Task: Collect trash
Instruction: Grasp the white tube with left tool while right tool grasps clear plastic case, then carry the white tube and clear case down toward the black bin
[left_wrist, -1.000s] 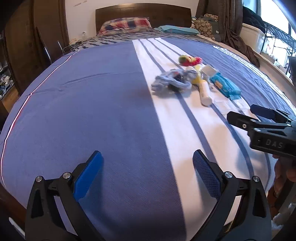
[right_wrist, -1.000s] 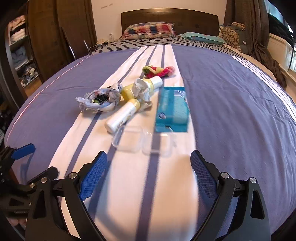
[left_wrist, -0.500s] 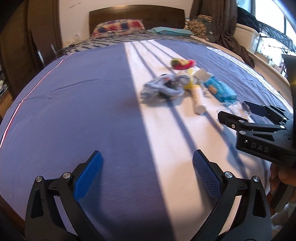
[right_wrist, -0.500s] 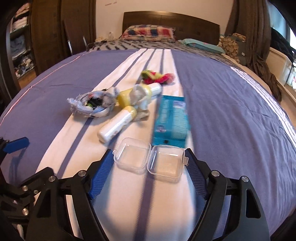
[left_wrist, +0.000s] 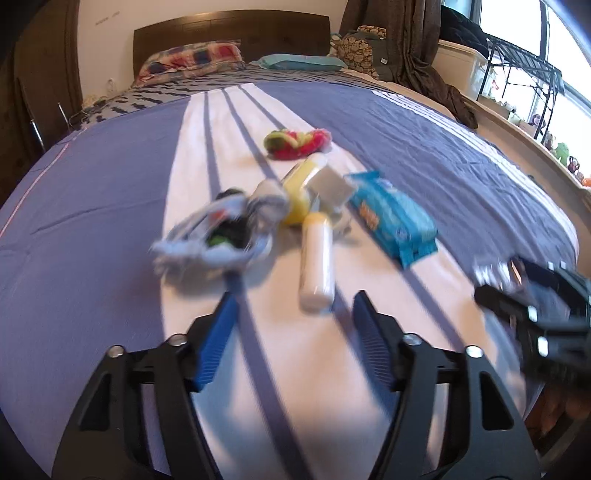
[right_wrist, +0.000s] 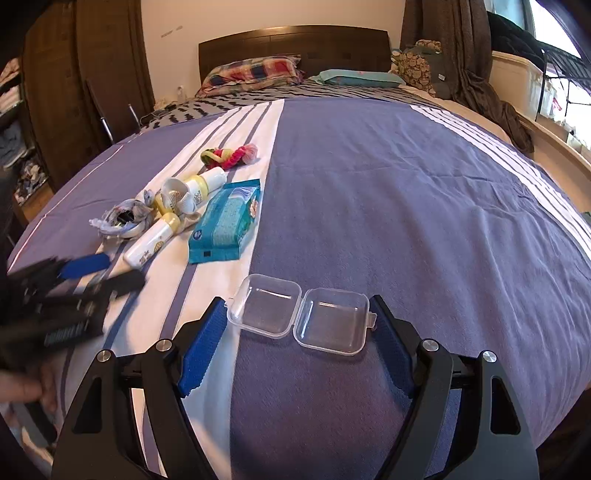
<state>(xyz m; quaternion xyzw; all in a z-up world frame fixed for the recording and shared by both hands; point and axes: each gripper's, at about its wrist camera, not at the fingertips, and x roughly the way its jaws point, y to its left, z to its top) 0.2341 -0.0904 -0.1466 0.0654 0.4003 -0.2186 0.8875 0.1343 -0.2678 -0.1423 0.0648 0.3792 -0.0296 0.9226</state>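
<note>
Gripping the clear hinged box (right_wrist: 299, 317) between right gripper (right_wrist: 297, 332) pads, now lifted off the bed (right_wrist: 406, 184). Closing left gripper (left_wrist: 293, 341) jaws, still empty, nearing the white tube (left_wrist: 317, 264) – 1 item collected.

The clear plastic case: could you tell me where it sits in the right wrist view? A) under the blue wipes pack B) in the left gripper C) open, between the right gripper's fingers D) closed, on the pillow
C: the clear plastic case lies hinged open between the right gripper's blue fingers, above the bedspread.
</note>
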